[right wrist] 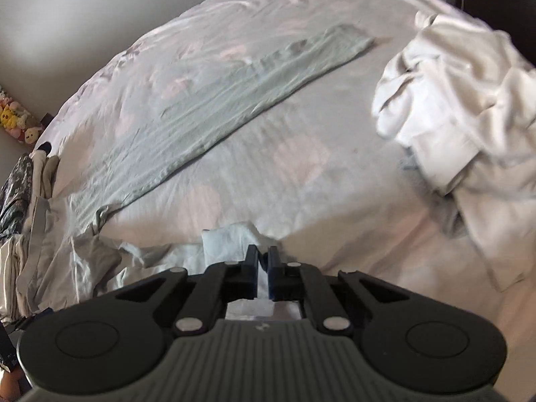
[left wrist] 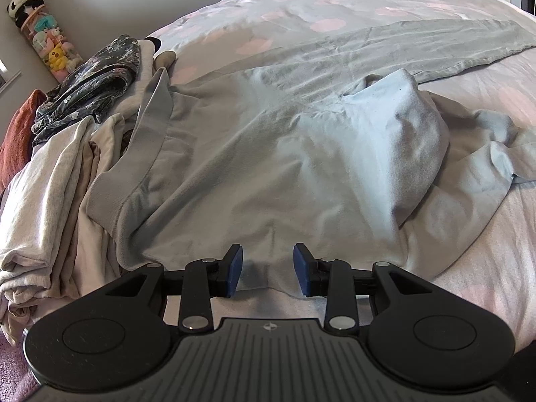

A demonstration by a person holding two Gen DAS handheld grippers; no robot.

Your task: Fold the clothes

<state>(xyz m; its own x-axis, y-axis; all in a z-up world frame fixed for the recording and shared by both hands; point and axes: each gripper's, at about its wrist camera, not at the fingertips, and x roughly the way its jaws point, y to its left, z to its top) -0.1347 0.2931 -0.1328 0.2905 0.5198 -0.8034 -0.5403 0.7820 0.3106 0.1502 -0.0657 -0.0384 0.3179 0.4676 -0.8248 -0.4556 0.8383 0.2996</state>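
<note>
Bed (right wrist: 301, 174): shirt (right wrist: 231, 241) between right tongs (right wrist: 263, 254)

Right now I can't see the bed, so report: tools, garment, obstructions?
Left tool open over grey sweatshirt hem. Right tool shut on pale fabric. Clothes pile at sweatshirt's left; white heap far right.

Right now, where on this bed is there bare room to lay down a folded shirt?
The widest bare patch of bedspread lies between the flat grey-green garment and the crumpled white clothes. More lies beyond the grey-green garment, toward the wall. The side with the piled clothes and the grey sweatshirt is crowded.
</note>
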